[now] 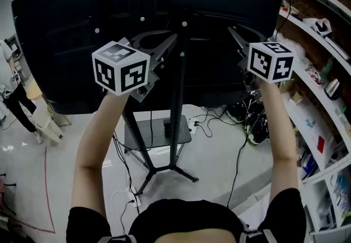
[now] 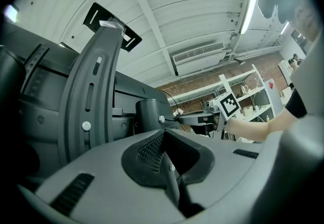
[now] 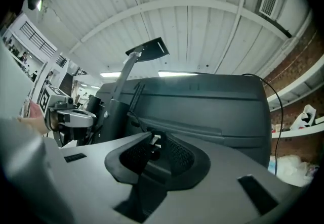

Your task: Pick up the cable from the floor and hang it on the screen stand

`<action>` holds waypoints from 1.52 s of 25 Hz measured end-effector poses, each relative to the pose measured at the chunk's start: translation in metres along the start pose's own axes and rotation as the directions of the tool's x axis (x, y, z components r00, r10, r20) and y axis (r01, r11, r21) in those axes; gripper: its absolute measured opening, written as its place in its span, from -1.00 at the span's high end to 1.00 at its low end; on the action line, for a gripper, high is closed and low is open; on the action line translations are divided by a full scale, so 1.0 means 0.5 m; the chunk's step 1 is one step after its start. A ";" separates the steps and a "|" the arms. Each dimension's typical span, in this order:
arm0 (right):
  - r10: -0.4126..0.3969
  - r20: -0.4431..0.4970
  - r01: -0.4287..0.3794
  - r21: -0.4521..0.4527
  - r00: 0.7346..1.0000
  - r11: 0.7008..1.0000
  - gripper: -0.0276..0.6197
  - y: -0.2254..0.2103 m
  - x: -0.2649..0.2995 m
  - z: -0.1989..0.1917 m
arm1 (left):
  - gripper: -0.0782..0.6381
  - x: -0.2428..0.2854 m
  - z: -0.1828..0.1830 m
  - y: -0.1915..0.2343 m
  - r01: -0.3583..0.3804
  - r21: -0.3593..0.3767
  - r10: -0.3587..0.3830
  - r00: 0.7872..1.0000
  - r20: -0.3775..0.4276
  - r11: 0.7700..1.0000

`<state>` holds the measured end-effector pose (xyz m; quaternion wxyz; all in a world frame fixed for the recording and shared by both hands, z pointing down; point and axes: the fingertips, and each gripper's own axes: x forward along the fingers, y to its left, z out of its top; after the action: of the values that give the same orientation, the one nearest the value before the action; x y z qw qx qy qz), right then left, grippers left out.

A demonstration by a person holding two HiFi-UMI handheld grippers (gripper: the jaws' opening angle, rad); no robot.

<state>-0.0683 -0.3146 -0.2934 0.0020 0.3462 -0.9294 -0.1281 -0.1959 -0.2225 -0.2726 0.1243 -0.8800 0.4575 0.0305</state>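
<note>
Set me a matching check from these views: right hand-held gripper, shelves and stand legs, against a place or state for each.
Things:
1. right hand-held gripper
2. shelves
3. stand legs

Places or states:
A. spread on the floor
B. along the right side of the head view
C. shut on the cable plug

Pairs: 1-C, 2-B, 3-A

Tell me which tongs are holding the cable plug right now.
The right tongs: a white-tipped cable plug sits pinched between their jaws. The left tongs have their jaws closed together, with nothing visible between them.
</note>
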 end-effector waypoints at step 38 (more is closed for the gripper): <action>-0.059 0.073 0.045 0.176 0.996 0.983 0.56 0.176 0.054 -0.166 | 0.76 -0.097 -0.202 -0.075 0.009 -0.055 -0.012 0.998 -0.062 0.998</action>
<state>-0.1377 -0.2876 -0.1946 -0.0680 0.3640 -0.9270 -0.0596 -0.1996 -0.1878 -0.1598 0.0860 -0.8860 0.4554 0.0152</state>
